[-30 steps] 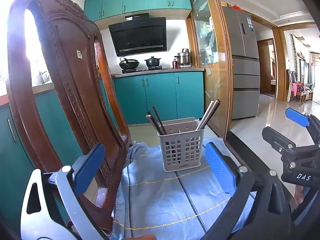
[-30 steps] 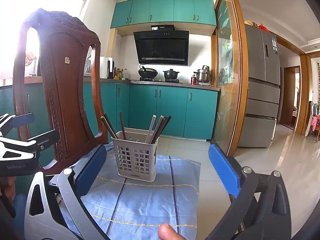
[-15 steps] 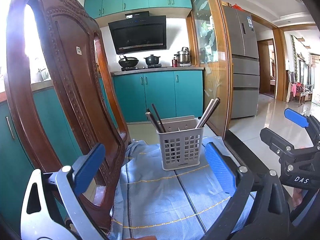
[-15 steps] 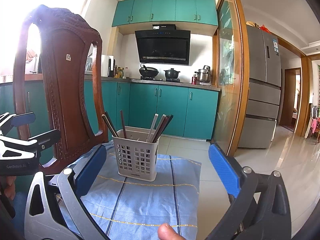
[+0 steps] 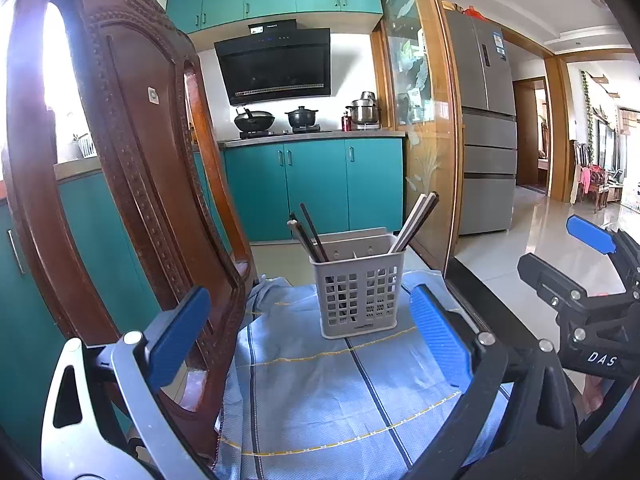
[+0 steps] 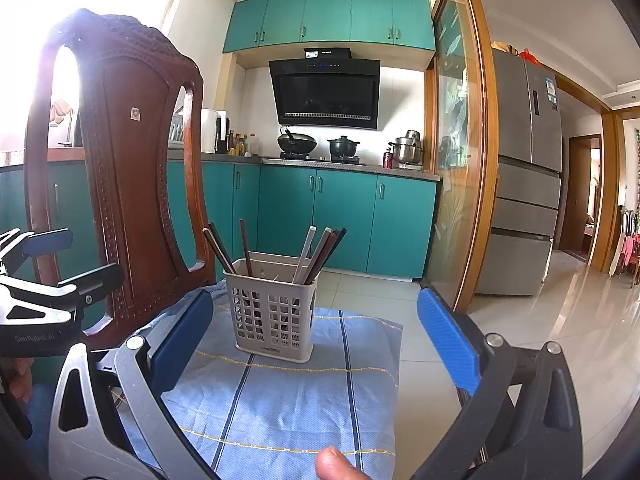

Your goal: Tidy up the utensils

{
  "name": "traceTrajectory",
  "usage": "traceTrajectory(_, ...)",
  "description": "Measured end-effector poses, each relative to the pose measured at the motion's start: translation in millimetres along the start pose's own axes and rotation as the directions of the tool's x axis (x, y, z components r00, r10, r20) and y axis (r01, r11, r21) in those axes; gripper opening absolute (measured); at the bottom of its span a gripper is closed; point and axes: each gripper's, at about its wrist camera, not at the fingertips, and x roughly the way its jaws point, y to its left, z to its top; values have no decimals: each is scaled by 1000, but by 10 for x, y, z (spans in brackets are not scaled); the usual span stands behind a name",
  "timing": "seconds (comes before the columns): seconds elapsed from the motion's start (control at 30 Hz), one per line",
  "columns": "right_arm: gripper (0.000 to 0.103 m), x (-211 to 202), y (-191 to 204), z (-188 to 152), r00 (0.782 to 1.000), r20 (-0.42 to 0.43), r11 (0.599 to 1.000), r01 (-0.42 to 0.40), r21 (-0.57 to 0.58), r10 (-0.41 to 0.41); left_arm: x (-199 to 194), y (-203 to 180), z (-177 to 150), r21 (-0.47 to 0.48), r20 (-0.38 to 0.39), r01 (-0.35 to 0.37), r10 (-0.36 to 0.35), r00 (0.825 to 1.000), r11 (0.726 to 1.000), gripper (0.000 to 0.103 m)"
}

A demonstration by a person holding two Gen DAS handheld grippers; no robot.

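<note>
hovering empty, left gripper [image 5: 308, 340] and right gripper [image 6: 316, 340] both spread wide; chopsticks [image 6: 316, 252] stand sorted in holder [image 6: 274, 316] on blue cloth [image 6: 288, 396]; task likely finished.

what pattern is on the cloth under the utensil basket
Light blue cloth with dark blue stripes and thin yellow cross lines; clearest in the right wrist view.

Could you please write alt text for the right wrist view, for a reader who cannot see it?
A grey perforated plastic utensil holder with dark and pale chopsticks stands on a blue striped cloth. The open right gripper frames it with nothing held. A carved dark wooden chair is at left, teal kitchen cabinets behind.
</note>
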Motion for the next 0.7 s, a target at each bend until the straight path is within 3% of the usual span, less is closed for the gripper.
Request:
traceTrajectory(0.53, 100, 55, -88, -41, 1000, -21, 999, -6, 31, 7, 71, 4, -29, -15, -28, 6, -7, 1000, 1000, 99)
traceTrajectory(0.6, 100, 187, -138, -96, 997, -70, 998, 19, 54, -15, 124, 25, -39, -29, -53, 15, -16, 998, 999, 99)
traceTrajectory(0.67, 100, 549, -179, -224, 974, -210, 994, 94, 46, -83, 180, 34, -71, -40, -88, 8, -11, 996, 999, 99)
traceTrajectory(0.7, 100, 549, -179, -224, 974, -210, 994, 94, 46, -83, 261, 38, -101, -41, -138, -7, 2, 990, 999, 99)
